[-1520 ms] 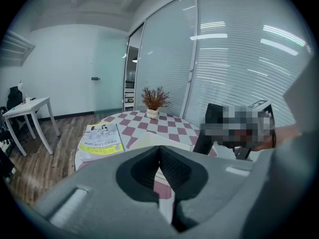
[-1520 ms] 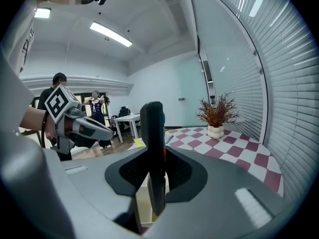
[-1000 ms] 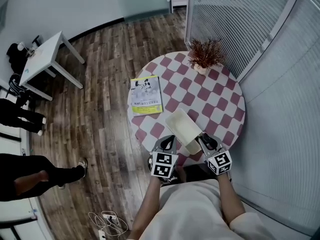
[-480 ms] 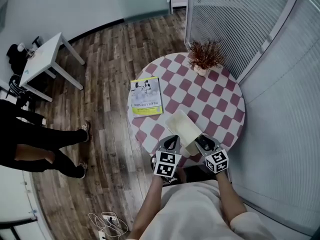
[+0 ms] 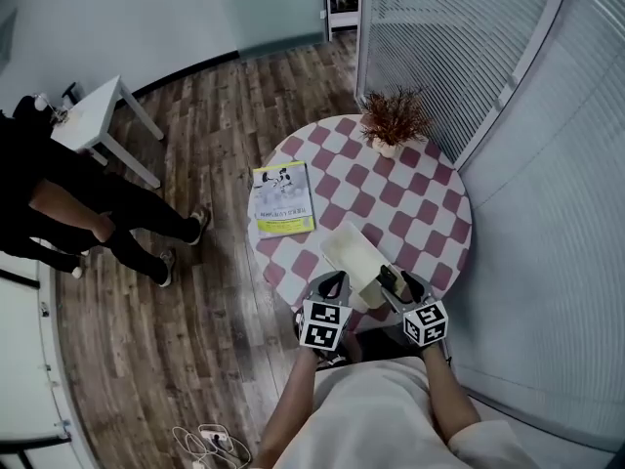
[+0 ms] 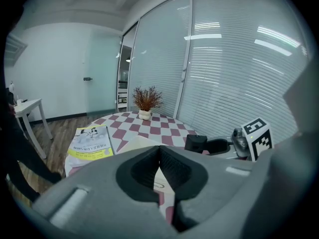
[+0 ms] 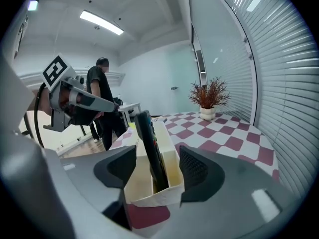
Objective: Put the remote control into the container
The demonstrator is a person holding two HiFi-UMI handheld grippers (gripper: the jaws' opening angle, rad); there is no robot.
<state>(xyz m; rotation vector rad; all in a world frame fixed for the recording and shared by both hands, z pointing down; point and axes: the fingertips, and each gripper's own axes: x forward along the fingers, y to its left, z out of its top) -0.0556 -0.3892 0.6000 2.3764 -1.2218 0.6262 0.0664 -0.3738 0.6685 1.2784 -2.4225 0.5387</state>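
Fingers [image 7: 197, 168] of the right gripper [image 7: 157, 166] have just spread wide to free the remote [image 7: 150, 144], which now leans inside the container [image 7: 155, 196]. The left gripper [image 6: 159, 156] is closed, empty and idle alongside.

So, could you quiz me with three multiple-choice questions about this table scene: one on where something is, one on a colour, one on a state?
1. Where is the remote control?
A on the floor
B standing on end in the container
C on a chair

2. The checks of the tablecloth are:
A blue and yellow
B green and black
C pink and white

3. The jaws of the right tool are:
A apart
B shut tight
C clamped on the container

Answers:
1 B, its lower end sits inside the cream walls.
2 C, pink and white squares show in every view.
3 A, they have just been opening, and the remote control stands between them untouched.
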